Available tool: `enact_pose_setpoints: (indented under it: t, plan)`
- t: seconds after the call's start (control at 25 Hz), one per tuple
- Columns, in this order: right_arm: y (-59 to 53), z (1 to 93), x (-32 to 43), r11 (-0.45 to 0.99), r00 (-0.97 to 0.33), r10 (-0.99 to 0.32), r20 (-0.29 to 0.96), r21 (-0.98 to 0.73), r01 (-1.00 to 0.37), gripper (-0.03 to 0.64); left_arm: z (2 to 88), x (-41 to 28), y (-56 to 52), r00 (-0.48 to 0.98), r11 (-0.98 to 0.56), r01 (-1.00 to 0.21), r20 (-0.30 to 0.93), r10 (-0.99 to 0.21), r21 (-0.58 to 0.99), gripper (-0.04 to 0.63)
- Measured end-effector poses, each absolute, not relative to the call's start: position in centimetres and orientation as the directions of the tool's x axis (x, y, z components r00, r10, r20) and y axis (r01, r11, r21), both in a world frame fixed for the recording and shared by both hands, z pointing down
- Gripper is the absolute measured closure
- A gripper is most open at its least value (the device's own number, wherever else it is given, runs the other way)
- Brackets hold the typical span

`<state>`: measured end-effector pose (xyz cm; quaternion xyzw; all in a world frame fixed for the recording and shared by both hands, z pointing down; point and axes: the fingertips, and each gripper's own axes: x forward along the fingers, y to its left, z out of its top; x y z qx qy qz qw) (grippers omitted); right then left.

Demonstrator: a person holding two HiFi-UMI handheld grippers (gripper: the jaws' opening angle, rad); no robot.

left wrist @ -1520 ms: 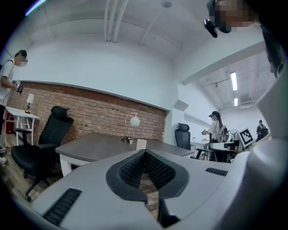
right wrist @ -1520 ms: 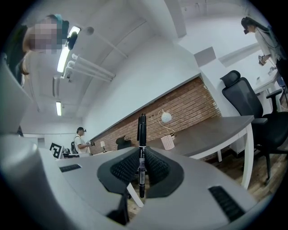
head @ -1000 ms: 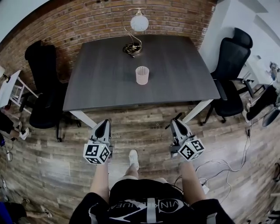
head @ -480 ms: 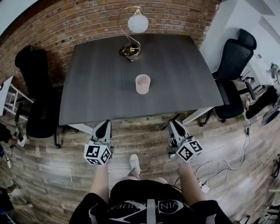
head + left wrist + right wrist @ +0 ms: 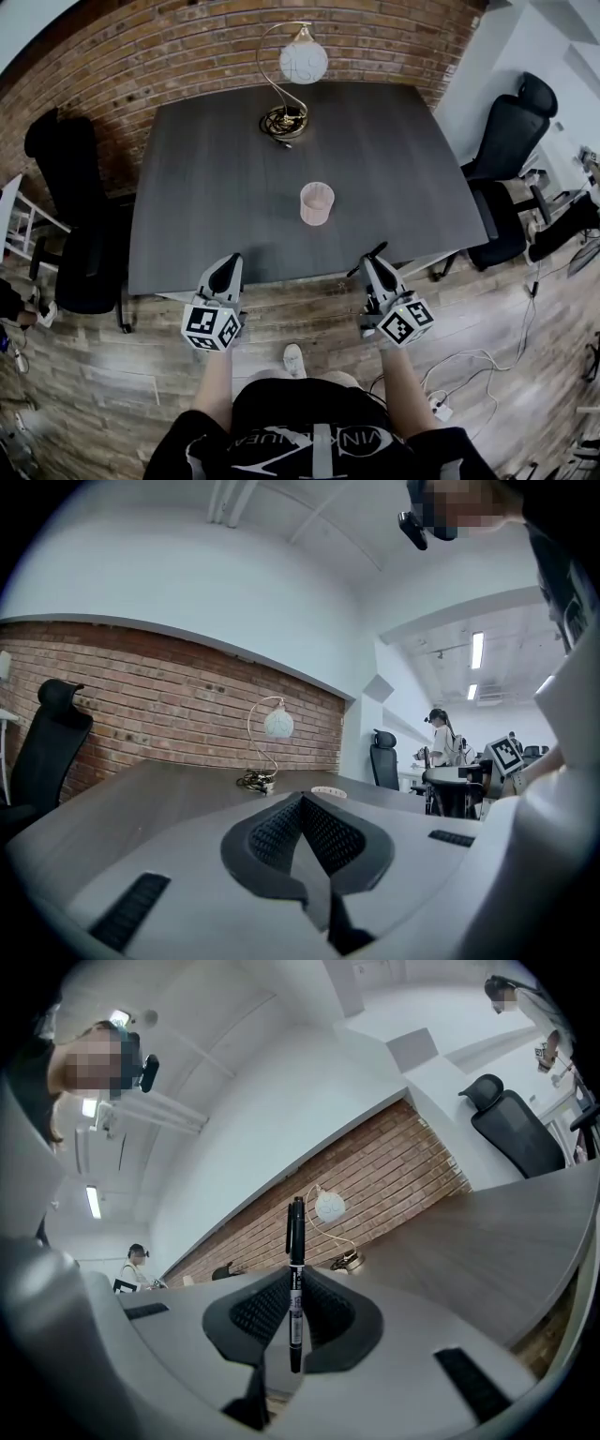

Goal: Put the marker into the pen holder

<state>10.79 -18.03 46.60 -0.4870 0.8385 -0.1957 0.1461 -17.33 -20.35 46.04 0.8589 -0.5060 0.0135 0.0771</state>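
Closer now to the dark table (image 5: 206, 187), right gripper (image 5: 296, 1281) jaws pinch a slim black marker (image 5: 296, 1237); left gripper (image 5: 302, 801) jaws meet empty.

An office is showing here: a dark meeting table (image 5: 216, 187) is standing against an exposed brick wall (image 5: 159, 47), black swivel office chairs (image 5: 511, 131) are sitting at its sides, a globe lamp (image 5: 302, 64) is resting on it, and strip ceiling lights (image 5: 476, 651) are glowing beyond.
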Motion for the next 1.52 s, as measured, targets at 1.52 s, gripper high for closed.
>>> enact_pose_setpoints:
  t: [1.52]
  plan:
    - [-34.9,45.0,7.7,0.566,-0.606,-0.786,-0.121,-0.535,-0.627,0.569,48.1,-14.0,-32.1,0.489,-0.469,-0.868,0.121,-0.864,0.162,0.581]
